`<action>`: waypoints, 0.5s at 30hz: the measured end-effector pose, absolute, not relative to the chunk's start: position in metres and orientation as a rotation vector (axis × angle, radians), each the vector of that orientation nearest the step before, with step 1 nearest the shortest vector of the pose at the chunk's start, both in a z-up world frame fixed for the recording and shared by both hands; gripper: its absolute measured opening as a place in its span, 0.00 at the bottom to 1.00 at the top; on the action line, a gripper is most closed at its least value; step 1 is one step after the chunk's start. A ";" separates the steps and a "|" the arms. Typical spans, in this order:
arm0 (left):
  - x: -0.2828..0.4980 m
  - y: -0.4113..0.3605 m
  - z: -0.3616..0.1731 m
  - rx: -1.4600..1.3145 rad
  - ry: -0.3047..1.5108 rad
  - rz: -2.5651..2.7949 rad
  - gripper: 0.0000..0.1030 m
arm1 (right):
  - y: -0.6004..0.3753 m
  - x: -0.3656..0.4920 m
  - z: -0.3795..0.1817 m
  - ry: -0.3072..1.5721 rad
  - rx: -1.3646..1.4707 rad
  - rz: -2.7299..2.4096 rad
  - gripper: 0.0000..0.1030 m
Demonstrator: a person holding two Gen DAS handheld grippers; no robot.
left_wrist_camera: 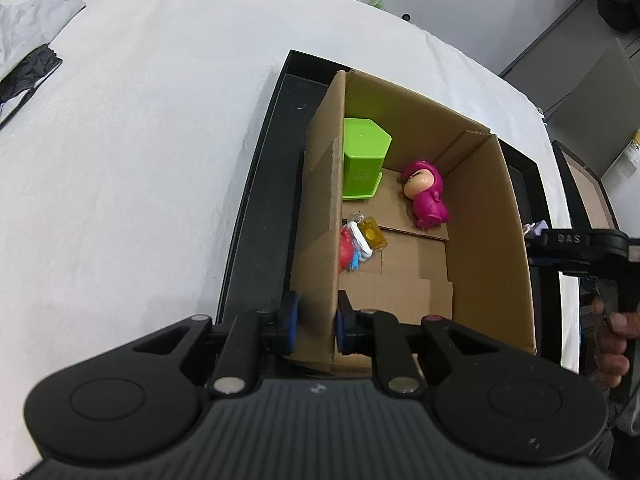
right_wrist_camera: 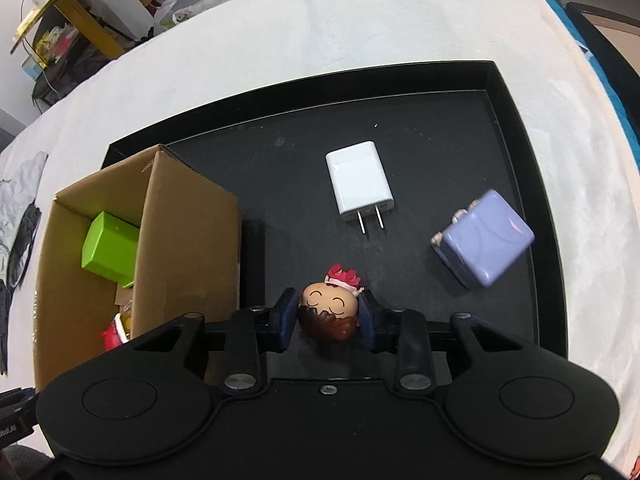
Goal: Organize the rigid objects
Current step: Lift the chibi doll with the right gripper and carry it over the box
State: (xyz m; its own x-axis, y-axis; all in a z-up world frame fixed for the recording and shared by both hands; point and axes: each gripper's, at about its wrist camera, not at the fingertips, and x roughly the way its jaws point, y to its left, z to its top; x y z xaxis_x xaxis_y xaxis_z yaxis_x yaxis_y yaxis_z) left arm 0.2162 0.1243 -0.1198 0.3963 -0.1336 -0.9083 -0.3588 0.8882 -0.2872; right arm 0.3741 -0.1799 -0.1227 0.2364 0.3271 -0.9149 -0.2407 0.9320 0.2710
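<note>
My left gripper (left_wrist_camera: 316, 322) is shut on the left wall of the cardboard box (left_wrist_camera: 320, 216), one pad outside and one inside. Inside the box lie a green block (left_wrist_camera: 362, 158), a magenta figure (left_wrist_camera: 426, 196) and a small heap of a yellow, a white and a red piece (left_wrist_camera: 360, 242). In the right wrist view my right gripper (right_wrist_camera: 329, 316) is shut on a small doll head (right_wrist_camera: 330, 312) with brown hair and a red bow, over the black tray (right_wrist_camera: 432, 128). A white plug charger (right_wrist_camera: 360, 182) and a lilac cube (right_wrist_camera: 486, 240) lie on that tray.
The box (right_wrist_camera: 188, 232) stands in the tray's left part, on a table under a white cloth (left_wrist_camera: 140, 140). A person's hand (left_wrist_camera: 612, 344) holds the other gripper's handle at the right edge. Grey and black cloth (left_wrist_camera: 28, 52) lies far left.
</note>
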 end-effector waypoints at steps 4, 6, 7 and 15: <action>0.218 0.123 -0.119 -0.480 1.171 0.151 0.16 | -0.190 0.364 -0.115 1.261 0.099 0.386 0.31; 0.218 0.122 -0.119 -0.481 1.173 0.153 0.16 | -0.197 0.359 -0.111 1.255 0.109 0.383 0.31; 0.219 0.122 -0.118 -0.479 1.174 0.154 0.16 | -0.200 0.356 -0.108 1.250 0.115 0.382 0.31; 0.221 0.123 -0.120 -0.492 1.183 0.155 0.16 | -0.198 0.350 -0.090 1.210 0.133 0.403 0.32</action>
